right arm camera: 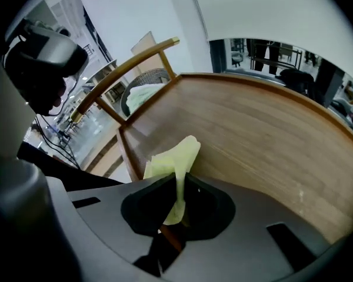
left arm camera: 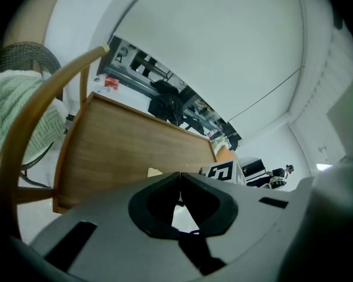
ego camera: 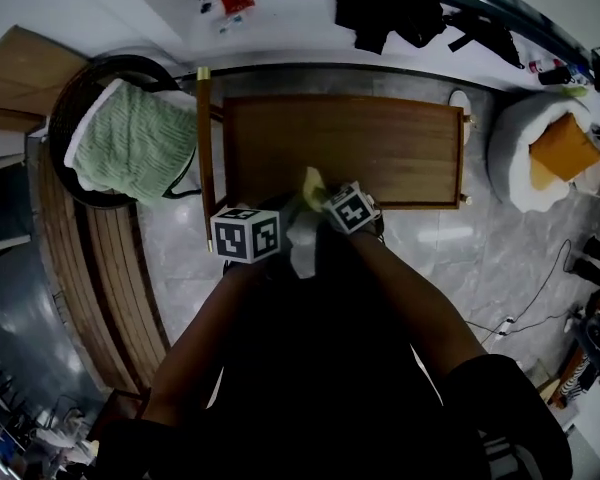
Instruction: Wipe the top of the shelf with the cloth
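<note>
The shelf top (ego camera: 350, 148) is a brown wooden board with a raised rim, seen from above in the head view. My right gripper (right arm camera: 180, 178) is shut on a pale yellow cloth (right arm camera: 173, 163) that hangs over the board's near edge. In the head view the cloth (ego camera: 311, 184) shows as a small yellow tip between the two marker cubes at the shelf's front edge. My left gripper (left arm camera: 177, 175) is shut with nothing between its jaws and is held just in front of the shelf top (left arm camera: 129, 145), left of the right gripper (ego camera: 332, 211).
A round wicker chair (ego camera: 90, 98) with a green knitted blanket (ego camera: 135, 143) stands left of the shelf. Its curved wooden backrest (left arm camera: 29, 116) lies close to my left gripper. A white round pouf with an orange cushion (ego camera: 555, 148) sits to the right. Grey marble floor surrounds the shelf.
</note>
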A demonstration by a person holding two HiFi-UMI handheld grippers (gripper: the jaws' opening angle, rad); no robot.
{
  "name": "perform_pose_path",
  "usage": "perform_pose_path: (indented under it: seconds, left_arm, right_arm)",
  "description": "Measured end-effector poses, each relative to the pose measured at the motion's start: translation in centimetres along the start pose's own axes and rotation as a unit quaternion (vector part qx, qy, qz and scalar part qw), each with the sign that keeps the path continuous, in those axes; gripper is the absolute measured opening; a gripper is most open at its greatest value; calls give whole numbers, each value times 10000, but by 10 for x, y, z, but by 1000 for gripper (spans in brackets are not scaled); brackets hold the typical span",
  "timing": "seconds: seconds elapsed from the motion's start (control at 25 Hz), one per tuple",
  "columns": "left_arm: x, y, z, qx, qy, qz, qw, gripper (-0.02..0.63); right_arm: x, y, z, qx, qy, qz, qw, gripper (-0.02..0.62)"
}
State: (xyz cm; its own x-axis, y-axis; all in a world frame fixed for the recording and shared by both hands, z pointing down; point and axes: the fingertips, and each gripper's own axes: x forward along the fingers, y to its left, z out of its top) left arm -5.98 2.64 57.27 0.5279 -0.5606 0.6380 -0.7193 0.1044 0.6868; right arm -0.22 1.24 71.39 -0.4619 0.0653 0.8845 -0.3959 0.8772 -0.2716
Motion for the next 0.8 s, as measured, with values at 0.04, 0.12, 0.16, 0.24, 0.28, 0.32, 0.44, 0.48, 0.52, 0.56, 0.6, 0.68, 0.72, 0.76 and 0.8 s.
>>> perform_pose_path:
  seconds: [0.04,0.12,0.16,0.24,0.28,0.32,0.44,0.48,0.52,0.56,0.6,0.68,0.72,0.76,0.8]
  left_arm:
    - [9,-6,-2,46,62,-10,10000,12]
    - [27,-17,-6,138,185,-31,9997,12]
    - [35,-23,-8,171,243,-53,9995,12]
    - [51,-37,-11,243,346,-115,9990,12]
    - [59,-44,-13,288,392,-151,9987,12]
    - [66,-52,-14,336,434,-189,9983,12]
    - [89,-77,-18,481,543,-310,9969,12]
    - [96,-84,-19,524,578,-344,9964,12]
    - [103,-91,-20,560,611,-371,9959,12]
    - [109,-97,-22,590,641,-394,9954,12]
    - [114,-103,-23,617,668,-415,9950,12]
    - [125,-115,-25,676,711,-452,9941,12]
    - [129,-121,-25,706,726,-467,9938,12]
    - [133,-126,-25,736,735,-476,9934,12]
    - [136,-130,-24,763,737,-479,9932,12]
  right_arm:
    - [-6,-10,-12,91,41,-50,9999,46]
    - [-20,-31,-31,283,7,-170,9995,46]
    - [-27,-42,-38,376,-39,-248,9990,46]
    - [-43,-63,-55,568,-90,-410,9975,46]
    - [-51,-73,-64,659,-110,-502,9965,46]
    - [-59,-85,-73,734,-142,-608,9953,46]
    - [-84,-122,-100,917,-218,-953,9910,46]
    - [-92,-135,-110,987,-227,-1082,9890,46]
    - [-100,-147,-119,1074,-232,-1202,9867,46]
    - [-108,-157,-128,1179,-248,-1295,9842,46]
    - [-115,-166,-135,1282,-278,-1378,9817,46]
    - [-131,-184,-150,1424,-312,-1580,9766,46]
    - [-139,-194,-157,1471,-305,-1716,9737,46]
    - [-148,-205,-164,1517,-289,-1878,9700,46]
    - [-156,-215,-171,1583,-268,-2038,9658,46]
